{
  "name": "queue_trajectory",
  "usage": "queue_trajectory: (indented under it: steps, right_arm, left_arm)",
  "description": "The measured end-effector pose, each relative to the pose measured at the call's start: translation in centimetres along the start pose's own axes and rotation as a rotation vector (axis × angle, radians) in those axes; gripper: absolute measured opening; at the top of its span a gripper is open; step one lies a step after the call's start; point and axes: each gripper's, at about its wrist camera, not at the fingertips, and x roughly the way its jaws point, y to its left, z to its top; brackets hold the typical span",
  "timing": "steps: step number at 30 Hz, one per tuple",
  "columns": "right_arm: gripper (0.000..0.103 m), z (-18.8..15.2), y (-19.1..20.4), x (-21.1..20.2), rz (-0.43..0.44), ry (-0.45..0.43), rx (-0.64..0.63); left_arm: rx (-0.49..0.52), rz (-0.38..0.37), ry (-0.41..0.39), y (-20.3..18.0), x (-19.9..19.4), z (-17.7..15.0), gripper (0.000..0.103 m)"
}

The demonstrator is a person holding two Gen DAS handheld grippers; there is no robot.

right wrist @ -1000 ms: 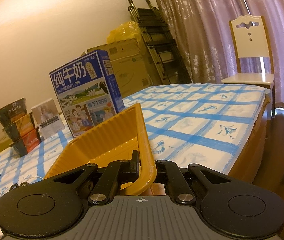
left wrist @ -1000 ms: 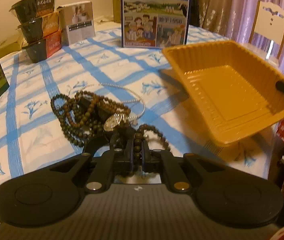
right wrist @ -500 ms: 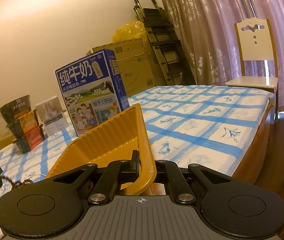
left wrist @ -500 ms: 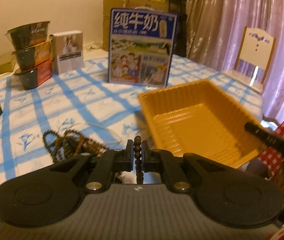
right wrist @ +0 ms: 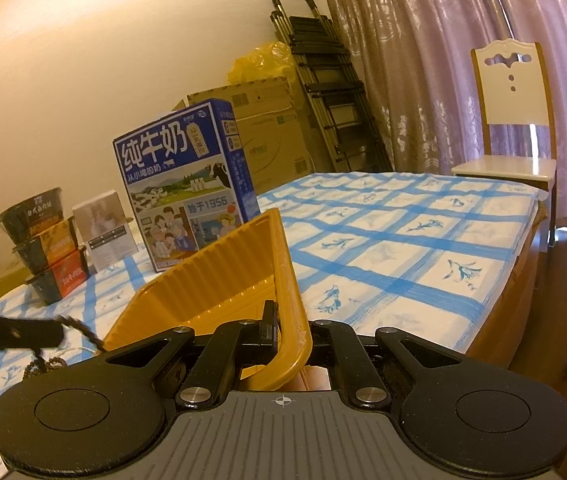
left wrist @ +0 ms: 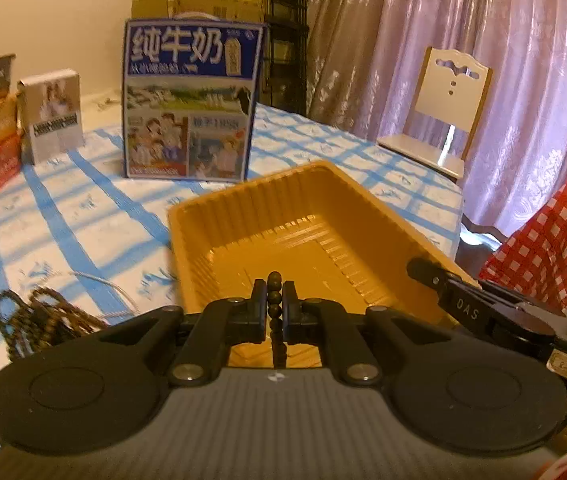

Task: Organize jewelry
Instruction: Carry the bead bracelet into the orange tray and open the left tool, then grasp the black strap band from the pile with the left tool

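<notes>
My left gripper (left wrist: 274,300) is shut on a dark wooden bead bracelet (left wrist: 274,280), raised over the near side of the ribbed orange plastic tray (left wrist: 283,200). The bracelet's strand hangs down between the fingers. More dark bead strings (left wrist: 43,320) and a thin chain (left wrist: 99,284) lie heaped on the tablecloth to the left. My right gripper (right wrist: 287,328) is shut on the tray's rim (right wrist: 283,280) and holds the tray tilted off the table. In the left wrist view that gripper (left wrist: 439,280) shows at the tray's right edge. In the right wrist view the left gripper's finger (right wrist: 11,334) and hanging beads (right wrist: 79,326) appear at the left.
A blue milk carton box (left wrist: 191,100) stands behind the tray. A small white box (left wrist: 51,112) and stacked dark noodle bowls (right wrist: 43,248) stand at the back left. A white chair (left wrist: 451,108), pink curtains and a red checked cloth (left wrist: 555,240) are to the right, past the table edge.
My left gripper has lifted the bead bracelet off the heap and swung right, over the orange tray. The right gripper and the tray have kept still.
</notes>
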Motion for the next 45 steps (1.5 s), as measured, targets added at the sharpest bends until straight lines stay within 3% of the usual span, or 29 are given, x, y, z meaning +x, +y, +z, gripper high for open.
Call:
queue_trajectory:
  steps: [10,14,22,36,45]
  right_arm:
    - [0.006,0.1,0.0,0.0,0.000,0.001,0.002]
    - [0.006,0.1,0.0,0.0,0.000,0.001,0.002]
    - [0.006,0.1,0.0,0.0,0.000,0.001,0.001]
    - [0.006,0.1,-0.1,-0.1,-0.003,0.002,0.003]
    - [0.006,0.1,-0.1,-0.1,-0.002,0.003,0.003]
  left_arm:
    - [-0.008,-0.022,0.071,-0.8,2.6,-1.0,0.007]
    - [-0.014,-0.029,0.063,-0.8,2.4,-0.9,0.030]
    - [-0.041,-0.007,0.038,0.6,-0.2,-1.1,0.034]
    - [-0.129,0.247,0.119,9.0,-5.4,-5.2,0.034]
    - [-0.123,0.271,0.134,10.0,-5.7,-5.9,0.034]
